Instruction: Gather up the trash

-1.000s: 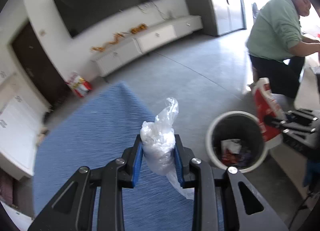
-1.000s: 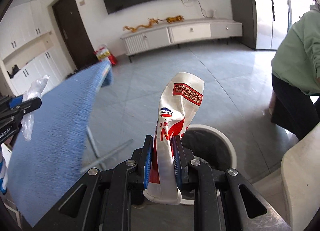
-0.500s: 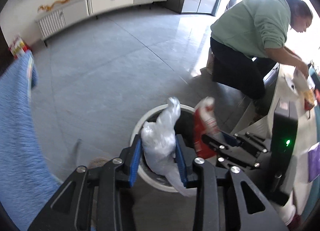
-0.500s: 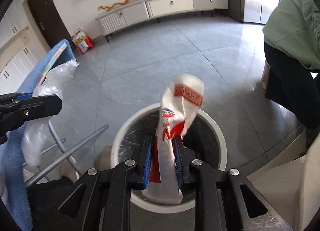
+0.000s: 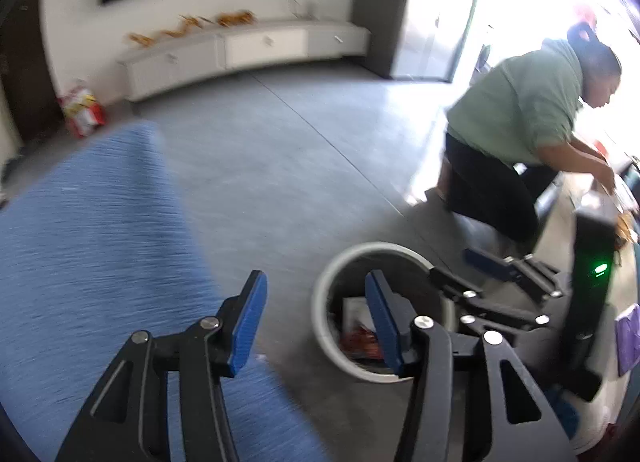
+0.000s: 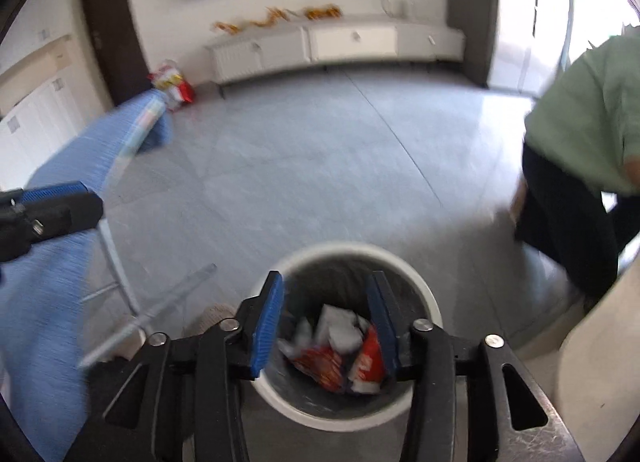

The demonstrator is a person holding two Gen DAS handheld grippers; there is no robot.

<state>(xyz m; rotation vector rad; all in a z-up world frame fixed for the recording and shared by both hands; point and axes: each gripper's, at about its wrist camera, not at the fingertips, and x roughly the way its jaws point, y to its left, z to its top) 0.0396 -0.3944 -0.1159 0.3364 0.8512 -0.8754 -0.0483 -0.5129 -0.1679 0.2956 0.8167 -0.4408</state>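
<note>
Trash (image 6: 340, 346), a heap of red and white wrappers, lies inside the white bin (image 6: 420, 294) on the floor. We find the right hand-held gripper (image 6: 326, 318) directly above it and the left hand-held gripper (image 5: 316, 318) beside the blue-covered table (image 5: 92, 229); the jaws of both have just been opening and nothing sits between them. We judge the drop step finished; the next move calls for locating further litter. Motion blur obscures the wrapper print, and the bin's bottom is hidden
</note>
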